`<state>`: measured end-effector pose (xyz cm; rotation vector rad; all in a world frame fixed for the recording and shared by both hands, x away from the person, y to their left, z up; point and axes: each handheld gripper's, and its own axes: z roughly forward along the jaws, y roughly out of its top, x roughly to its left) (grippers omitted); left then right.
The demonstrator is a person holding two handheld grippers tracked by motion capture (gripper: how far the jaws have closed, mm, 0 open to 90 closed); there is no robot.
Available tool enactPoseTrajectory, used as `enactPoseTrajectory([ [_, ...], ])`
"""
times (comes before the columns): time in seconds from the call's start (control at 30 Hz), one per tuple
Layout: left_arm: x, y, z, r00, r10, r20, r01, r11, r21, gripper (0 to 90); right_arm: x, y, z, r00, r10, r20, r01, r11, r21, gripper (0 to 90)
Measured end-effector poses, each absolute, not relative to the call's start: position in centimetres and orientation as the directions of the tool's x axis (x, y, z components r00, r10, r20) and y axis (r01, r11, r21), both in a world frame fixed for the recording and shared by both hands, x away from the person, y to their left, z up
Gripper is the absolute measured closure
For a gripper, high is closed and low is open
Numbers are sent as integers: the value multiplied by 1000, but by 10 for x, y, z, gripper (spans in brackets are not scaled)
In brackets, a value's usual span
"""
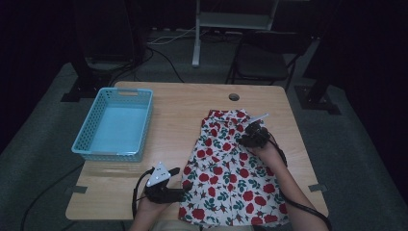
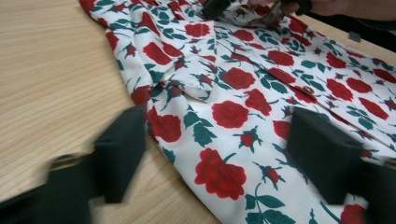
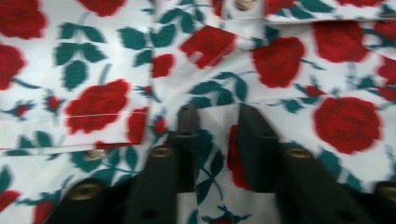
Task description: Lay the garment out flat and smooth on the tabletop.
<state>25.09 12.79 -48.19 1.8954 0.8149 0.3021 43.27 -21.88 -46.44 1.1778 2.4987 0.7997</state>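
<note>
Shirt [image 1: 230, 171] with red roses lies spread on the right half of your table [image 1: 173, 103], right of the blue basket [image 1: 115, 124].
Your right gripper [image 3: 217, 116] pinches a fold of cloth near the collar; no earlier frame shows the closing. Your left gripper [image 2: 215, 149] stands open astride the shirt's left edge, gripping nothing.

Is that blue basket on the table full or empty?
Empty. The high view shows the blue basket with its bare pale floor and nothing inside; the rose-print shirt lies on the table beside it.
</note>
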Motion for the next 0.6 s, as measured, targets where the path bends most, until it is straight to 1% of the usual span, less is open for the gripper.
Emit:
enactPoseTrajectory([
  [0.03, 251, 128, -482, 743, 654, -139, 404, -273, 873, 190, 434, -220, -464, -625, 781, -5, 635, 512, 579, 782],
  [0.07, 251, 128, -482, 746, 652, -136, 400, -274, 874, 190, 434, -221, -463, -615, 788, -1, 644, 504, 576, 826],
  [0.13, 250, 129, -482, 754, 642, -136, 387, -268, 882, 190, 435, -225, -462, -604, 797, 18, 652, 481, 587, 841],
  [0.37, 250, 128, -482, 761, 635, -136, 387, -276, 880, 190, 434, -253, -446, -538, 841, 59, 656, 373, 656, 853],
  [0.6, 250, 129, -482, 749, 648, -142, 395, -263, 880, 190, 431, -298, -427, -427, 901, 72, 659, 256, 707, 856],
])
